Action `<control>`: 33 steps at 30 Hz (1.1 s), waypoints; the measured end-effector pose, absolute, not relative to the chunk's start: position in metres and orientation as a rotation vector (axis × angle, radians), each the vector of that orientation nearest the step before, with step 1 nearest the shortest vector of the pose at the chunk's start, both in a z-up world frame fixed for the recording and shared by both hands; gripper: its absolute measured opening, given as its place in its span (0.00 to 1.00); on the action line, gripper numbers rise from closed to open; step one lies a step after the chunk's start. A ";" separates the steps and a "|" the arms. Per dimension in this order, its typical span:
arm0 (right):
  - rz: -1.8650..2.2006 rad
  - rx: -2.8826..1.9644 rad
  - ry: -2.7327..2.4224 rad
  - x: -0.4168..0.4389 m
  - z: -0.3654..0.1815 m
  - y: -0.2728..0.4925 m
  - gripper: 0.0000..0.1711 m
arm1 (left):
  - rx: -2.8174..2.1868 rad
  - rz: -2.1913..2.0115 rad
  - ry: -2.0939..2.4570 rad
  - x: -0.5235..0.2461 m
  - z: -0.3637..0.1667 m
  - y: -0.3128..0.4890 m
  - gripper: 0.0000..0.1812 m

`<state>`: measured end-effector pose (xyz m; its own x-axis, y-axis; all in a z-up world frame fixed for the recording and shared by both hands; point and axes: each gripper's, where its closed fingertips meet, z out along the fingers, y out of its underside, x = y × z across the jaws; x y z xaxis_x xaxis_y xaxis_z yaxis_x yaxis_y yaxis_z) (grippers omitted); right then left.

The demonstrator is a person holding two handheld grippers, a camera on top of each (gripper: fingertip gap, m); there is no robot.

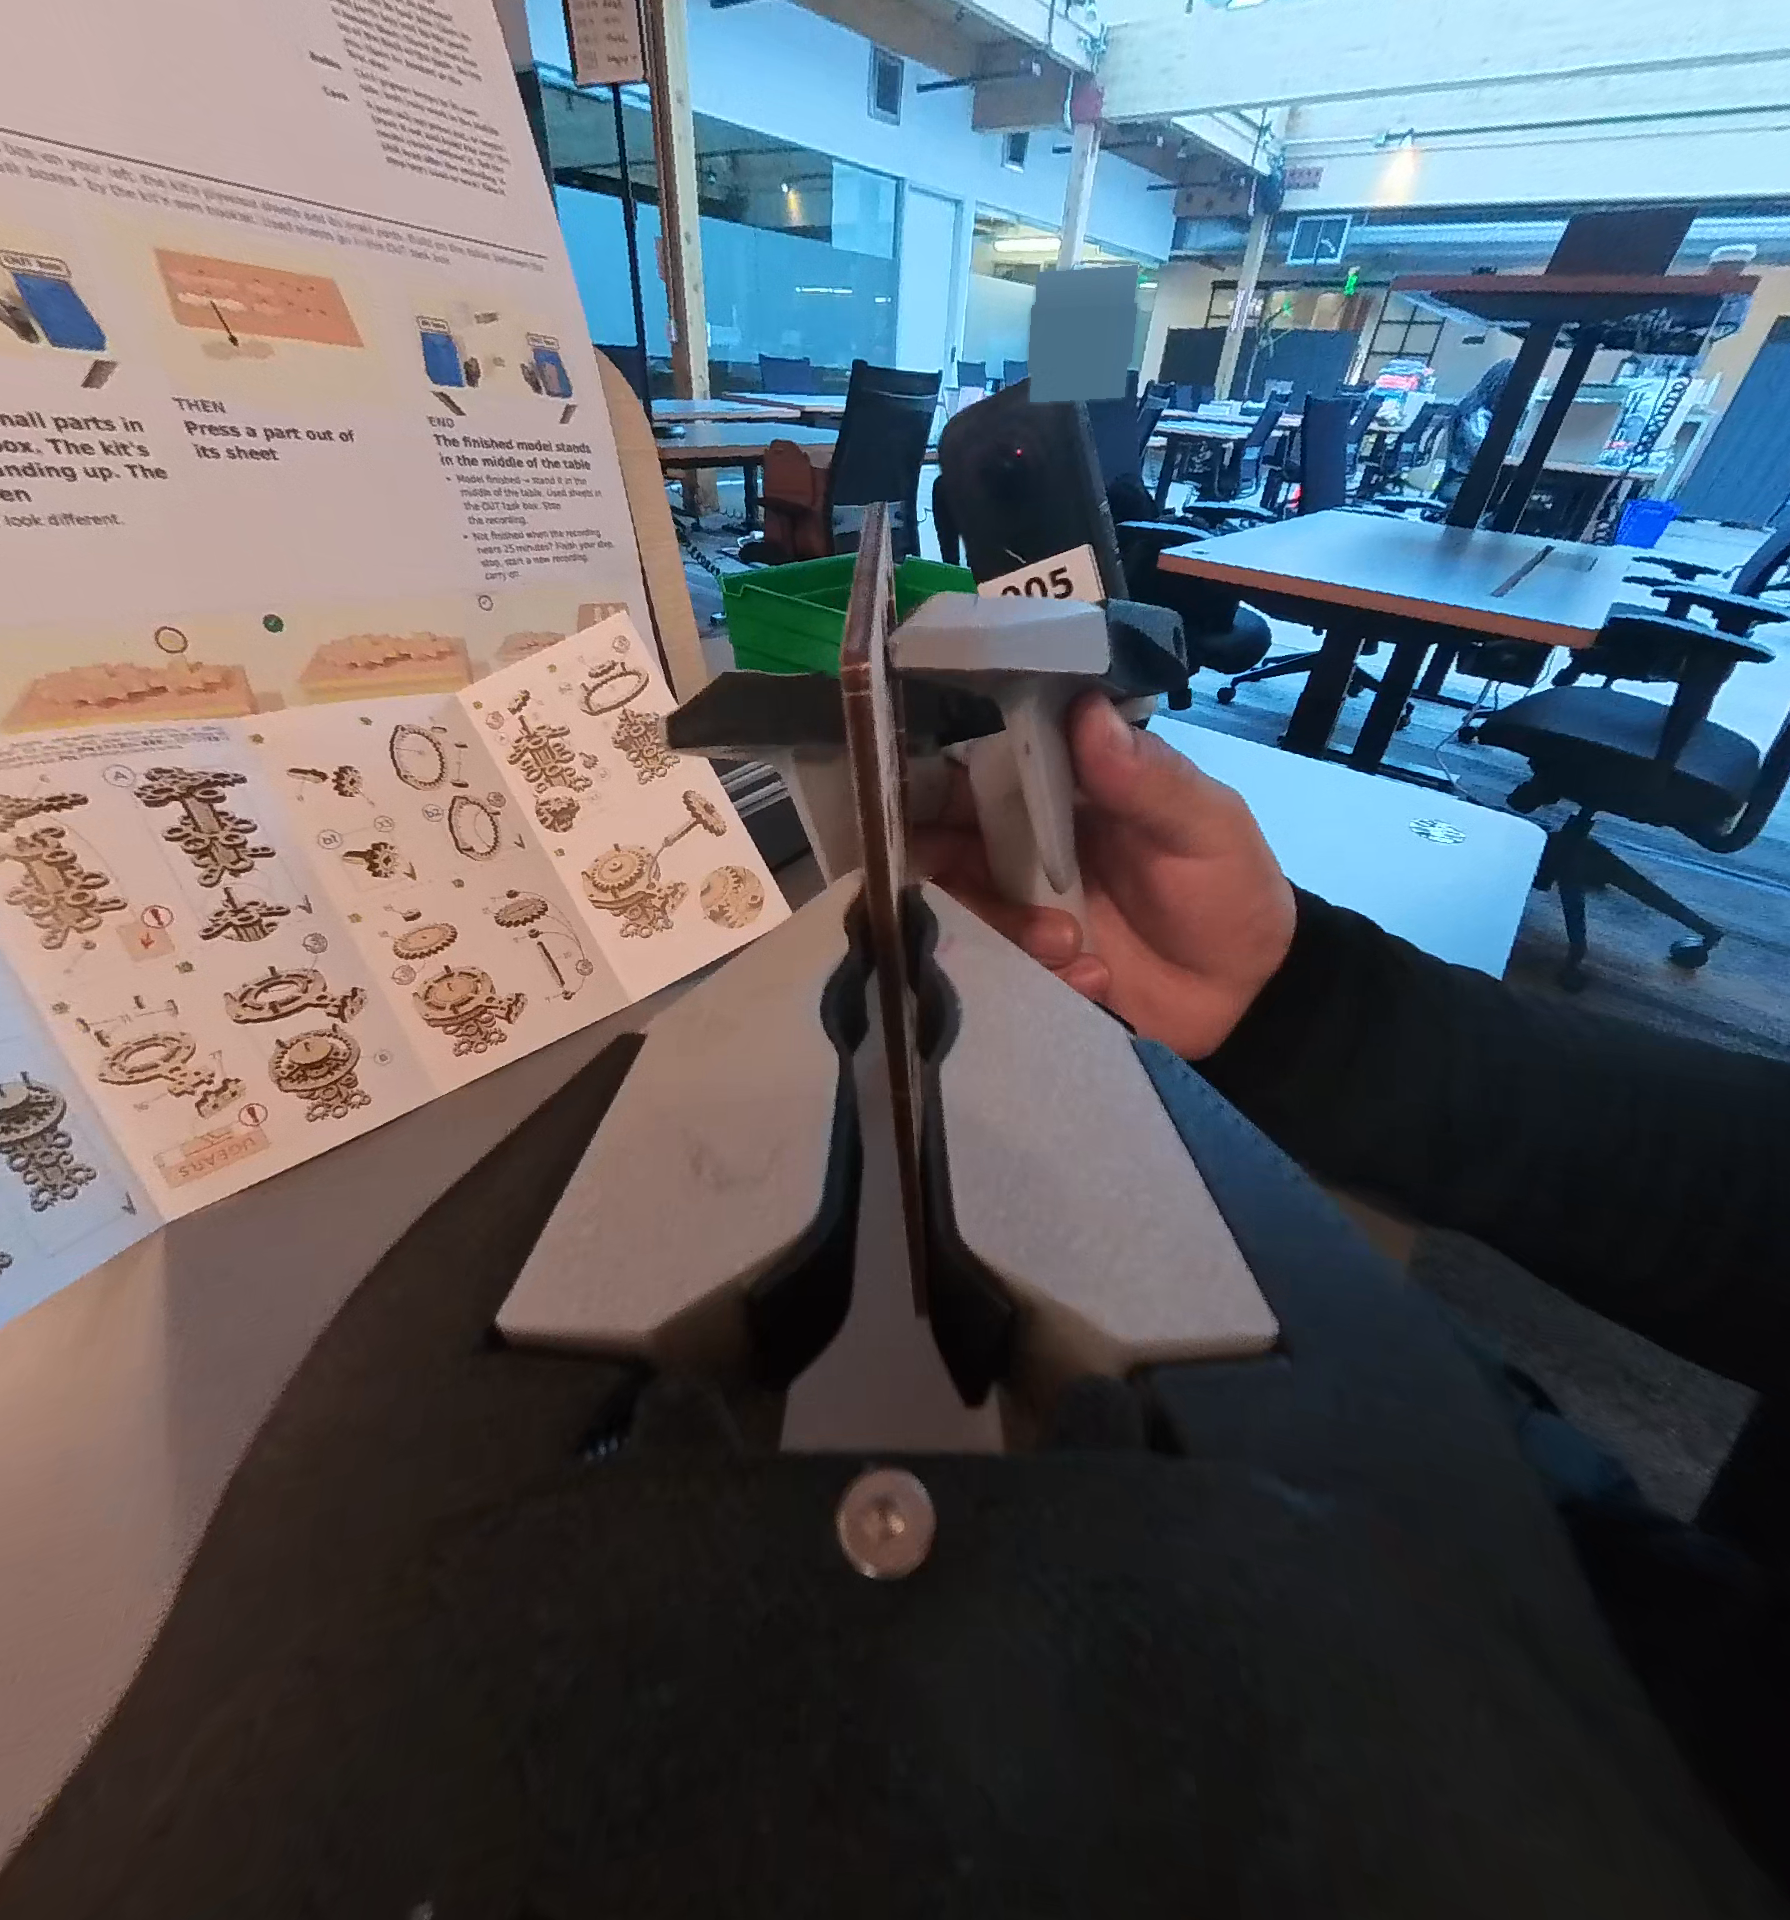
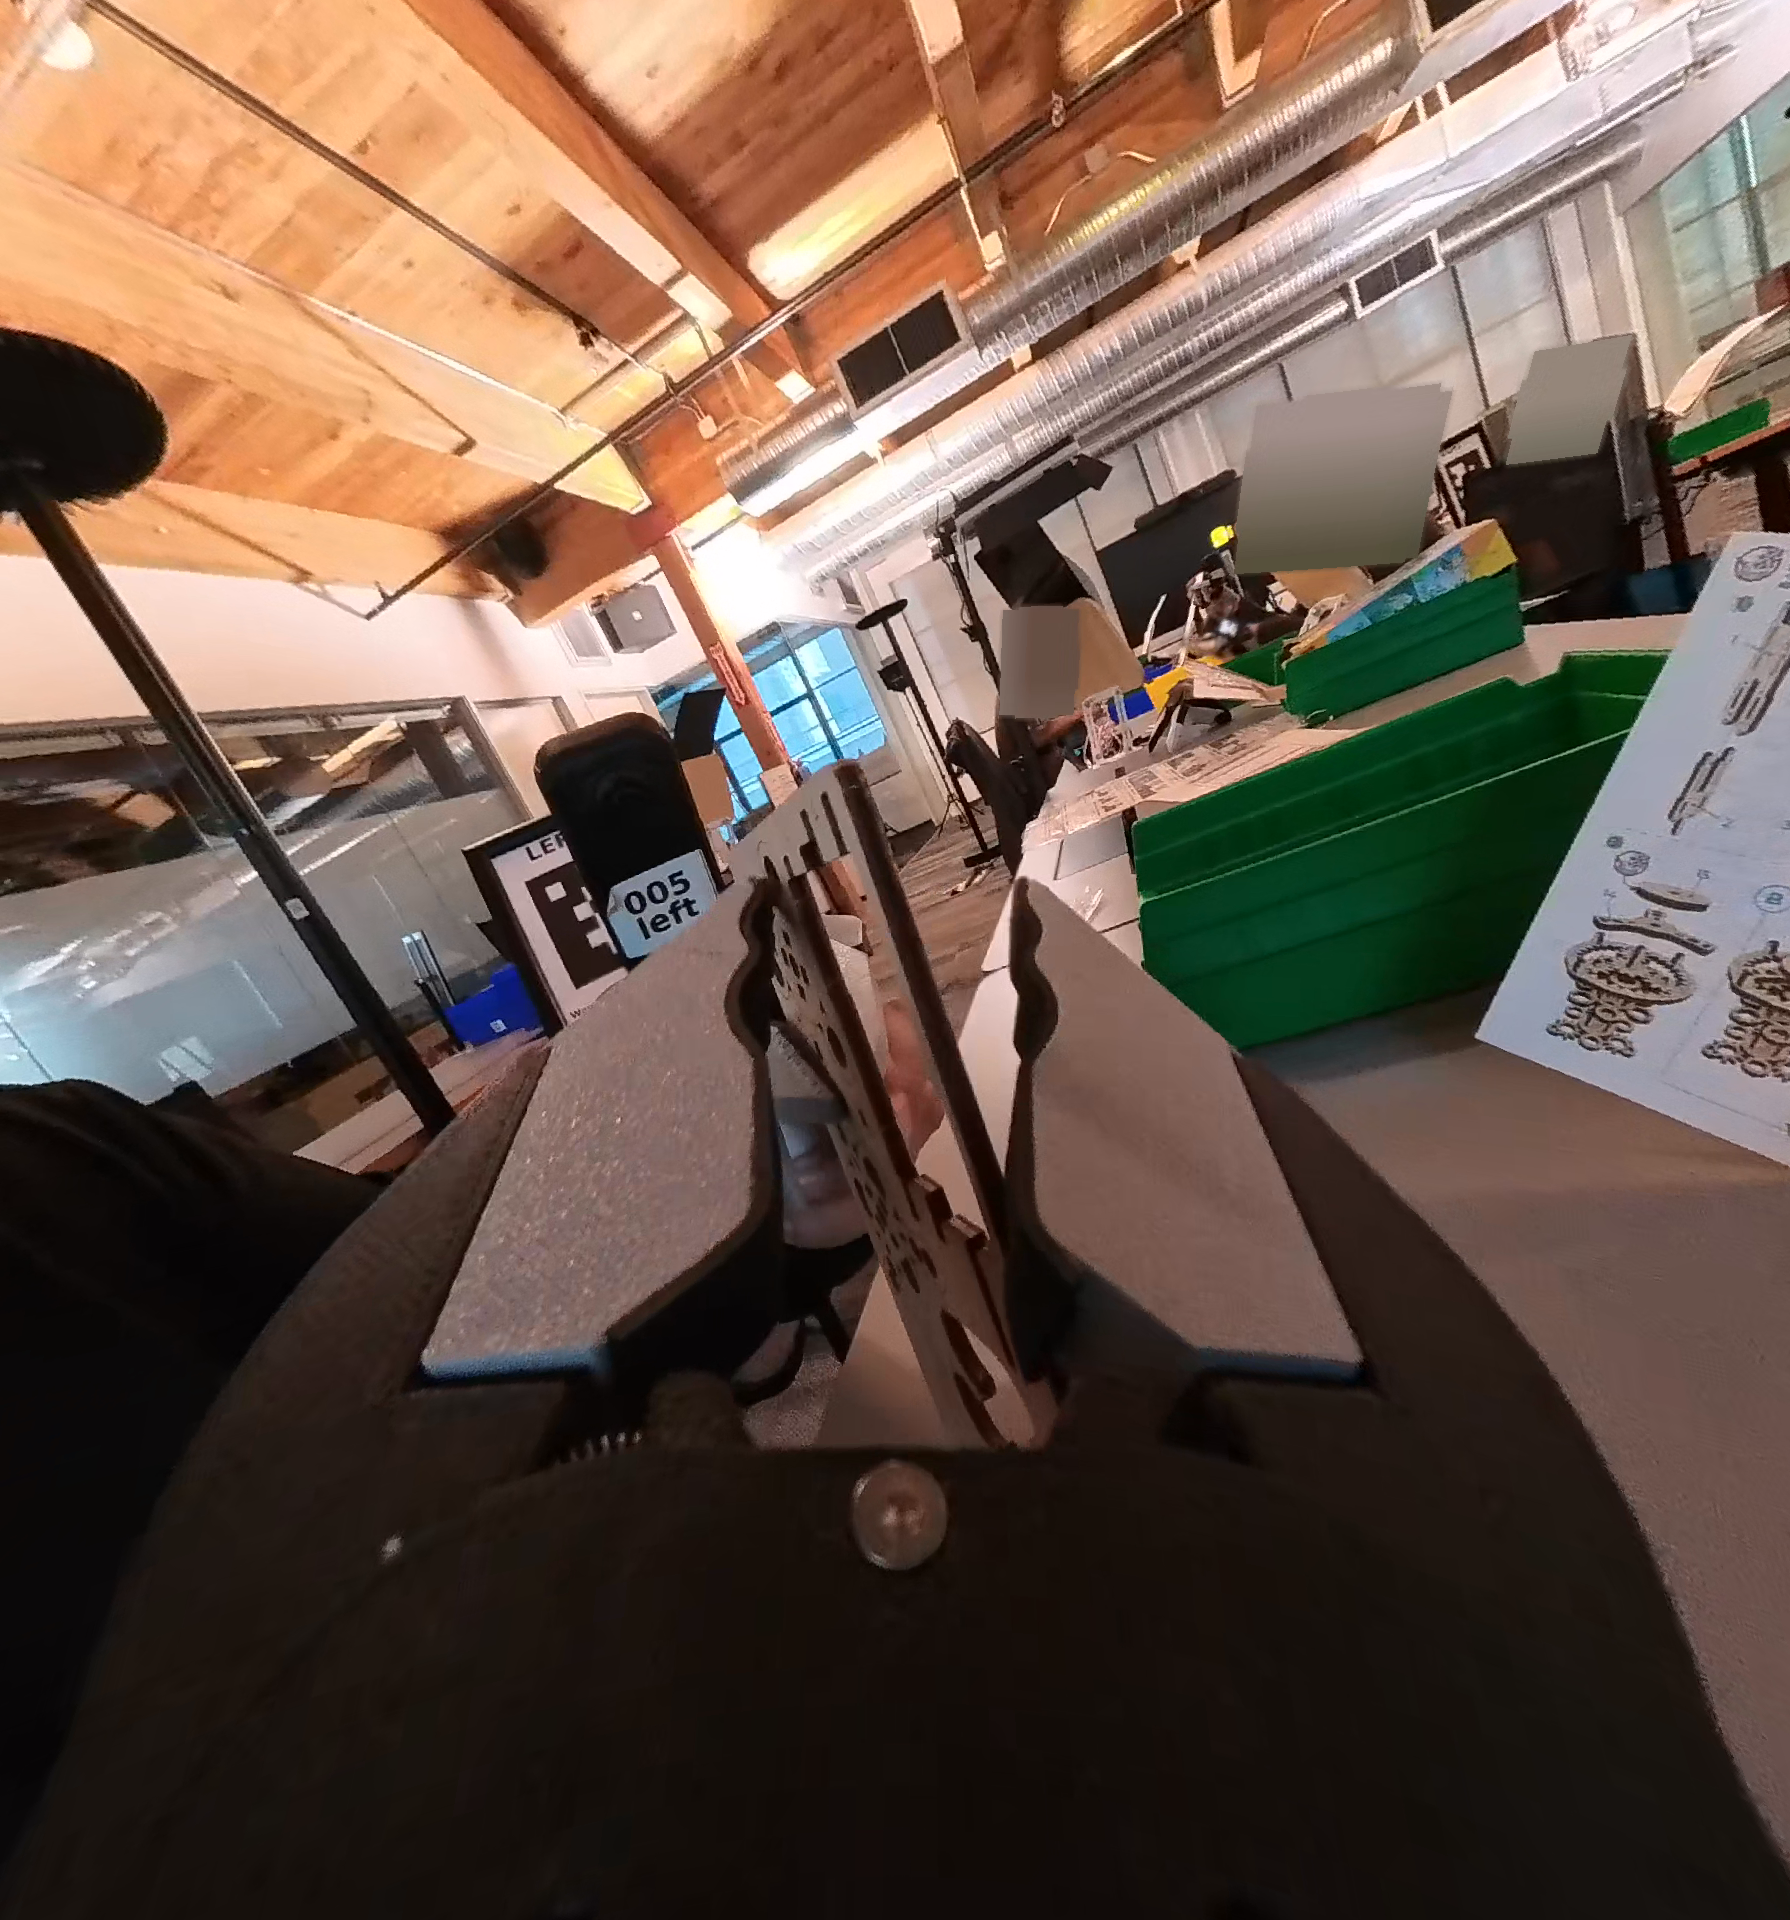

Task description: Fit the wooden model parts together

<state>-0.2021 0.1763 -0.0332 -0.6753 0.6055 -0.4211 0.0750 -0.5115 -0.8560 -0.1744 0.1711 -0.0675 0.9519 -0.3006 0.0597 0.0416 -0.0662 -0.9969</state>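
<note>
My left gripper (image 1: pixel 886 925) is shut on a thin brown wooden sheet (image 1: pixel 875 748), seen edge-on and held upright above the table. My right gripper (image 1: pixel 870 675), held by a hand (image 1: pixel 1171 883), straddles the sheet's upper part, one finger on each side. In the right wrist view, the right gripper (image 2: pixel 896 925) has its jaws partly apart. The sheet (image 2: pixel 829 997), full of cut-out part shapes, runs slantwise through the gap, near the left fingertip and the base of the right finger. The left gripper's black body (image 2: pixel 621 821) shows behind it.
An open assembly booklet (image 1: pixel 351 914) leans against a standing instruction board (image 1: pixel 247 364) on the left. Green bins (image 2: pixel 1338 862) stand on the grey table (image 2: pixel 1493 1299), beside the booklet (image 2: pixel 1701 935). A black pole stand (image 2: pixel 195 779) rises at the left. Desks and office chairs fill the background. The left gripper's tips are roughly 4 cm from the right gripper's.
</note>
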 end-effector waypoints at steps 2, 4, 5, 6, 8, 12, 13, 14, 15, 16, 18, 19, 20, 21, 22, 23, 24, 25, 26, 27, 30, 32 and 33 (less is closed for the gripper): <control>2.262 -1.035 -1.309 -0.201 -0.032 0.177 0.24 | -1.615 -0.284 0.202 -0.174 -0.067 0.171 0.01; 2.310 -1.028 -1.279 -0.200 -0.028 0.179 0.23 | -1.617 -0.283 0.205 -0.173 -0.067 0.172 0.02; 2.317 -1.036 -1.279 -0.200 -0.029 0.179 0.23 | -1.620 -0.280 0.201 -0.173 -0.068 0.172 0.02; 2.313 -1.040 -1.279 -0.201 -0.030 0.180 0.23 | -1.623 -0.280 0.198 -0.173 -0.069 0.172 0.01; 2.294 -1.036 -1.279 -0.201 -0.030 0.180 0.23 | -1.622 -0.288 0.195 -0.173 -0.069 0.173 0.01; 2.294 -1.027 -1.282 -0.200 -0.030 0.180 0.23 | -1.627 -0.288 0.196 -0.173 -0.069 0.173 0.01; 2.294 -1.024 -1.281 -0.200 -0.030 0.180 0.23 | -1.630 -0.290 0.195 -0.173 -0.069 0.173 0.02; 2.287 -1.023 -1.282 -0.201 -0.030 0.181 0.23 | -1.633 -0.291 0.194 -0.173 -0.070 0.173 0.02; 2.277 -1.023 -1.281 -0.201 -0.031 0.181 0.22 | -1.636 -0.286 0.195 -0.173 -0.070 0.173 0.02; 2.267 -1.020 -1.281 -0.201 -0.031 0.181 0.22 | -1.636 -0.276 0.200 -0.173 -0.070 0.174 0.01; 2.257 -0.995 -1.290 -0.199 -0.029 0.180 0.21 | -1.638 -0.253 0.221 -0.172 -0.070 0.173 0.01; 2.251 -0.979 -1.297 -0.198 -0.029 0.179 0.20 | -1.642 -0.244 0.228 -0.171 -0.070 0.172 0.01; 2.248 -0.964 -1.304 -0.197 -0.028 0.177 0.18 | -1.647 -0.234 0.237 -0.171 -0.070 0.172 0.01; 2.247 -0.954 -1.313 -0.196 -0.028 0.176 0.17 | -1.652 -0.220 0.245 -0.171 -0.070 0.172 0.01; 2.246 -0.953 -1.316 -0.196 -0.028 0.176 0.15 | -1.657 -0.203 0.252 -0.171 -0.070 0.172 0.02; 2.238 -0.958 -1.316 -0.196 -0.029 0.176 0.14 | -1.664 -0.187 0.255 -0.172 -0.071 0.172 0.02; 2.222 -0.963 -1.316 -0.197 -0.029 0.176 0.13 | -1.670 -0.173 0.256 -0.172 -0.071 0.172 0.02; 2.205 -0.965 -1.321 -0.197 -0.030 0.176 0.12 | -1.673 -0.166 0.257 -0.173 -0.072 0.173 0.02; 2.191 -0.966 -1.323 -0.196 -0.030 0.176 0.10 | -1.674 -0.163 0.257 -0.173 -0.072 0.173 0.03; 2.174 -0.974 -1.327 -0.196 -0.031 0.177 0.10 | -1.676 -0.160 0.260 -0.173 -0.073 0.174 0.03; 2.178 -0.964 -1.319 -0.194 -0.029 0.178 0.10 | -1.666 -0.169 0.258 -0.171 -0.071 0.174 0.03; 2.156 -0.989 -1.318 -0.196 -0.030 0.180 0.10 | -1.675 -0.124 0.274 -0.172 -0.072 0.176 0.03; 2.157 -0.993 -1.319 -0.196 -0.031 0.180 0.10 | -1.676 -0.113 0.280 -0.172 -0.073 0.176 0.04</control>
<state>-0.1958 0.1804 -0.0307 -0.6554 0.6669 -0.3545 0.0119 -0.4602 -0.8877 -0.1718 0.1764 -0.0729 0.9645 -0.2489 -0.0886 -0.1170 -0.1016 -0.9879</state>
